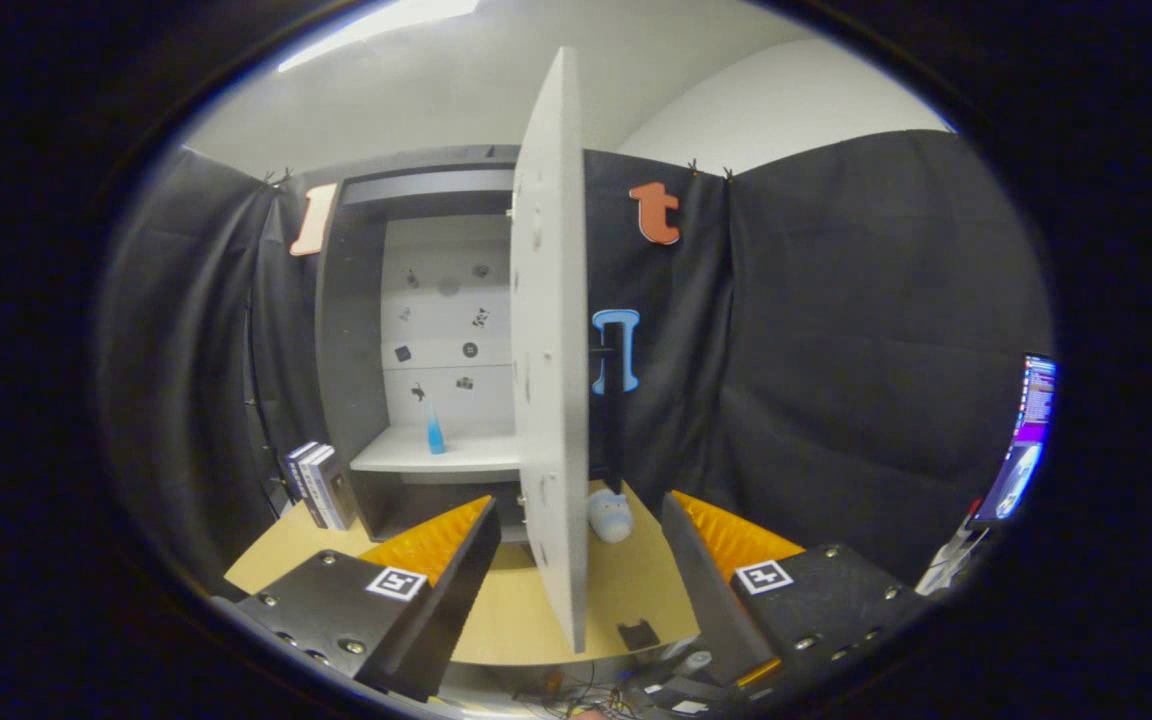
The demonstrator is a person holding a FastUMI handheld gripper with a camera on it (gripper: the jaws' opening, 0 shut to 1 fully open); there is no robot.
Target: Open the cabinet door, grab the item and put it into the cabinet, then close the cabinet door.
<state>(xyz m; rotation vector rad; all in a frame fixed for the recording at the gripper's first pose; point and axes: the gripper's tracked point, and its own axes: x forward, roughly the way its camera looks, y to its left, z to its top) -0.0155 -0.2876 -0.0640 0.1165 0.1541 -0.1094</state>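
Gripper fingers stand wide apart, gripping nothing. Cabinet door is swung open, its edge facing the gripper and standing between the fingers. Ahead and left of the door, the cabinet interior shows a small blue item upright on the shelf. A pale plush toy lies on the table just right of the door. Books stand left of the cabinet.

cabinet door: matt smooth board | table: smooth wood | wall: matt cloth
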